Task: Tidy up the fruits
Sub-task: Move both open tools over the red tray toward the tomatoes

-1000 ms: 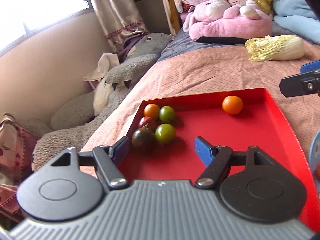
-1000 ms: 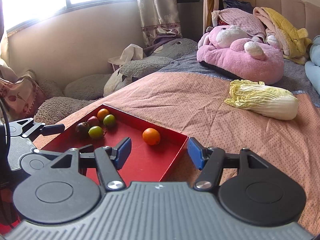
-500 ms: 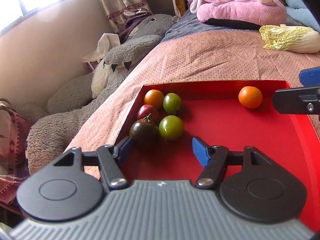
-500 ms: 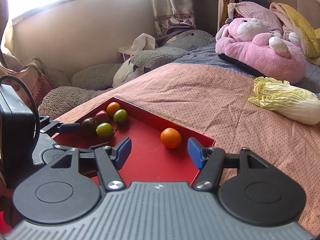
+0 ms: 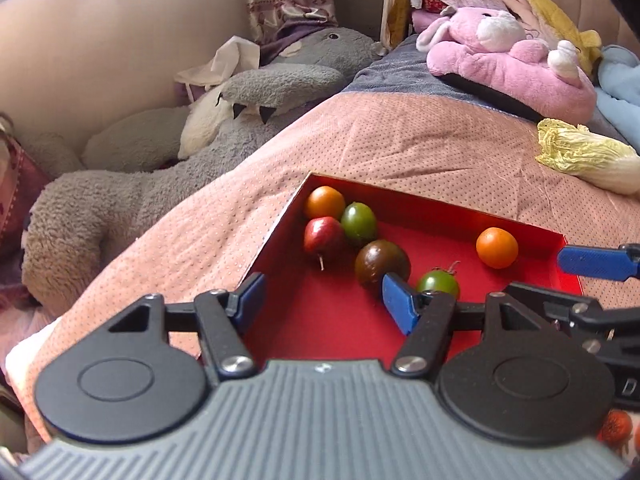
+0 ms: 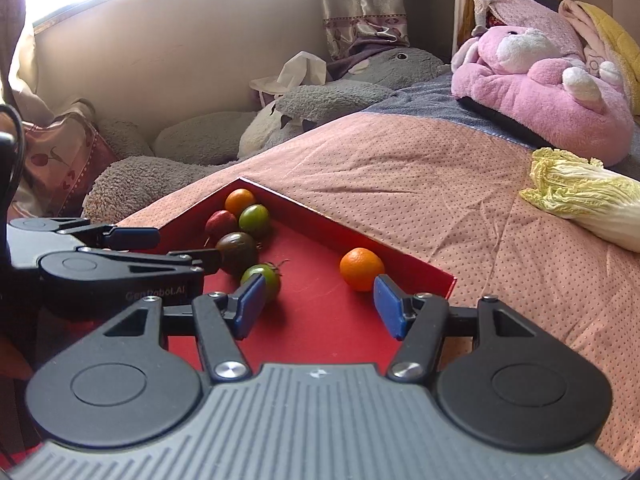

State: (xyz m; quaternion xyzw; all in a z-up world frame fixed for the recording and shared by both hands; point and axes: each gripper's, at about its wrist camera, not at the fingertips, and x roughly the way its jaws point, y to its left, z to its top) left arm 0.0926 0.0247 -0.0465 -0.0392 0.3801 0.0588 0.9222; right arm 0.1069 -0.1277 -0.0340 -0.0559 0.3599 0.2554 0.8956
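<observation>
A red tray is lying on a pink bedspread, filling the lower middle of both views. In the left wrist view, the left gripper is hovering over the tray's near left part with its jaws spread wide and nothing between them. Its right finger is sitting just in front of a dark tomato and a green tomato; whether it is touching either, I cannot tell. Toward the tray's far corner, an orange tomato, a green fruit and a red fruit are clustering together. An orange is sitting apart at centre right.

In the right wrist view, the right gripper is also gaping wide and holding nothing, with the orange just beyond its right finger and the green tomato behind its left one. The left gripper is reaching in from the left edge.

A cabbage is lying at the right edge, a pink plush at upper right, and a grey plush at left.
</observation>
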